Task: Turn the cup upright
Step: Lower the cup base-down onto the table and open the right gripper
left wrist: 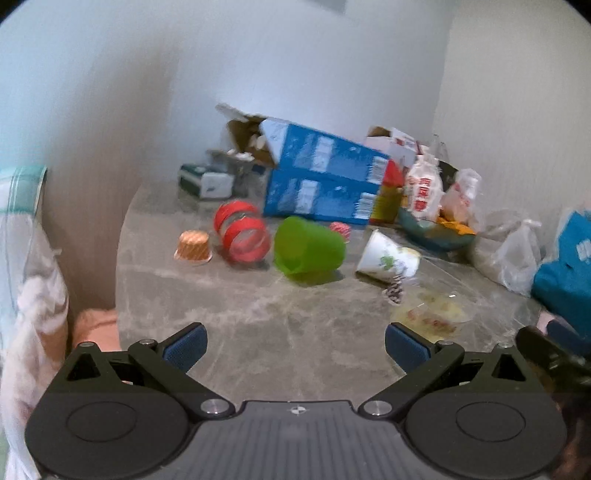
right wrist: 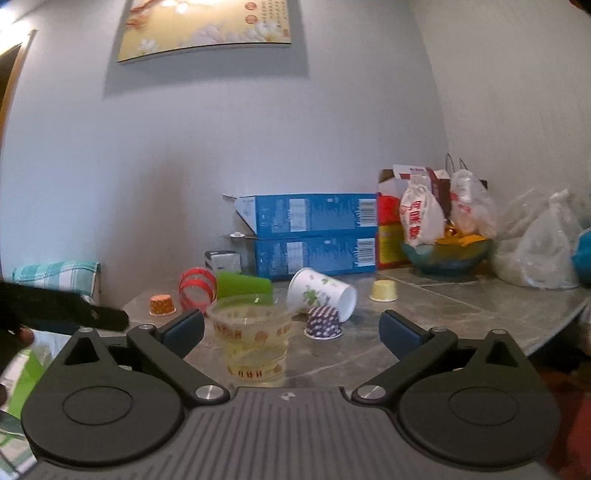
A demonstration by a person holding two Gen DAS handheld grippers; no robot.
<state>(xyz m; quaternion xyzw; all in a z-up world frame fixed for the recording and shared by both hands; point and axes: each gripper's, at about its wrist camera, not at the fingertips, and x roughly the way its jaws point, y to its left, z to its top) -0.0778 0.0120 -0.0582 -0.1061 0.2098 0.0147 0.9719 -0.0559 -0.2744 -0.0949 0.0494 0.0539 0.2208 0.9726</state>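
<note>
Marble table (right wrist: 461,314): clear cup (right wrist: 253,339) upright between spread right claw (right wrist: 291,332) fingers; left claw (left wrist: 295,347) spread.

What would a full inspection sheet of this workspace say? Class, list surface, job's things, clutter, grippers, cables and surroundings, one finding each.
Surface: grey marbled stone table, crowded along its far side.
Job's things: green plastic cup on its side; white paper cup with green leaf print on its side; clear glass with orange print upright near the right gripper.
Clutter: red-banded clear cylinder lying down, orange foil capsule, purple patterned capsule, yellow capsule, two stacked blue cartons, teal bowl, plastic bags.
Grippers: left gripper open, empty; right gripper open, empty.
Cables: nothing seen.
Surroundings: pale walls, framed floral picture.
</note>
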